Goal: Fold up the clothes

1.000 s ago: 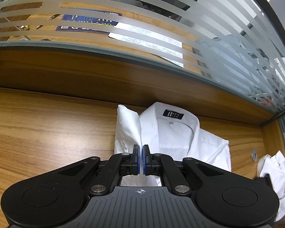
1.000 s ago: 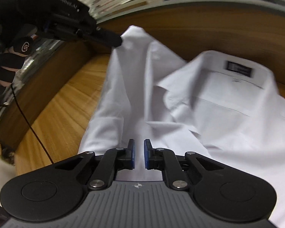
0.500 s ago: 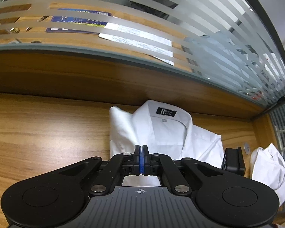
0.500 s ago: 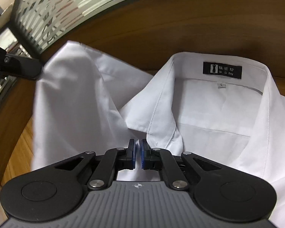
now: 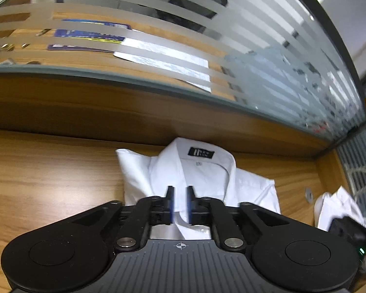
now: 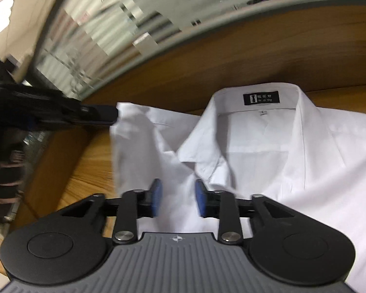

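Both jaws now opening: left gripper (image 5: 180, 204) and right gripper (image 6: 178, 201) release the white shirt (image 6: 268, 151), collar at twelve o'clock.

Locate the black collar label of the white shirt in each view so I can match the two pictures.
Left wrist view: the black collar label sits just right of centre, small, inside the collar above the left tool's fingertips.
Right wrist view: the label is upper right of centre, larger, inside the collar.
Shared landmark: the folded-in sleeve, left of the collar in both.
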`<act>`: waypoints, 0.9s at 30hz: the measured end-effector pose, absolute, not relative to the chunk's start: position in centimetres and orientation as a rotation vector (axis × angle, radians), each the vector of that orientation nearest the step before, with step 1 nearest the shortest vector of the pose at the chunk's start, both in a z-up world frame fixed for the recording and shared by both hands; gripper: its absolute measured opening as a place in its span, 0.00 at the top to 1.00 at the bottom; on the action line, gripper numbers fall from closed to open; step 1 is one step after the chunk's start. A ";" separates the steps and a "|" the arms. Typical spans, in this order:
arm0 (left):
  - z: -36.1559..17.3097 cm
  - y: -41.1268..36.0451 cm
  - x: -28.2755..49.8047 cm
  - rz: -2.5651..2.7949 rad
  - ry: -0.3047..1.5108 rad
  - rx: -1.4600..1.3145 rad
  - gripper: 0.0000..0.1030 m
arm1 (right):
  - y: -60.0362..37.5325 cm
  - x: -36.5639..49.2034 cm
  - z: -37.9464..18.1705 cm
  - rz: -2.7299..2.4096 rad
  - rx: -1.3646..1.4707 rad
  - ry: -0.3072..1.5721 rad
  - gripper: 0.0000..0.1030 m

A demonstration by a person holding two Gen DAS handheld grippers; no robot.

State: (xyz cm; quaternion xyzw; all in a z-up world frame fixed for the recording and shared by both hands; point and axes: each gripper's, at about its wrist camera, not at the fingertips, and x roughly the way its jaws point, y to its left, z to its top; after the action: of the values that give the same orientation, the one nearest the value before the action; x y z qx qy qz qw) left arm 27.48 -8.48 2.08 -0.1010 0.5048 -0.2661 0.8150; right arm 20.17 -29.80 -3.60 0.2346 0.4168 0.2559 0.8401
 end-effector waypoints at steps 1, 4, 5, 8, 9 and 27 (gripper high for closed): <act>2.1 -8.1 27.4 -0.555 1.070 -0.219 0.75 | -29.6 19.8 -3.3 0.563 0.505 0.872 0.36; 2.1 -7.0 26.9 -0.513 1.059 -0.221 0.70 | -28.2 19.3 -2.8 0.634 0.475 0.875 0.33; 2.1 -6.6 26.7 -0.502 1.058 -0.228 0.68 | -27.4 19.3 -3.0 0.646 0.439 0.883 0.33; 2.0 -5.6 26.0 -0.478 1.053 -0.234 0.66 | -25.3 19.4 -3.7 0.664 0.339 0.911 0.42; 2.0 -5.3 25.8 -0.469 1.050 -0.232 0.66 | -24.8 19.5 -4.1 0.665 0.319 0.926 0.65; -3.8 -13.6 27.7 -0.657 1.005 -0.137 0.66 | -30.8 17.4 -9.1 0.395 0.581 0.991 0.92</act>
State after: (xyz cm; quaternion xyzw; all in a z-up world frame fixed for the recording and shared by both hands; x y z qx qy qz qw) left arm 27.70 -13.63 -3.84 -0.0644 0.4723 -0.3087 0.8231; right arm 17.40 -30.76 -9.10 0.2730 0.4658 0.1857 0.8210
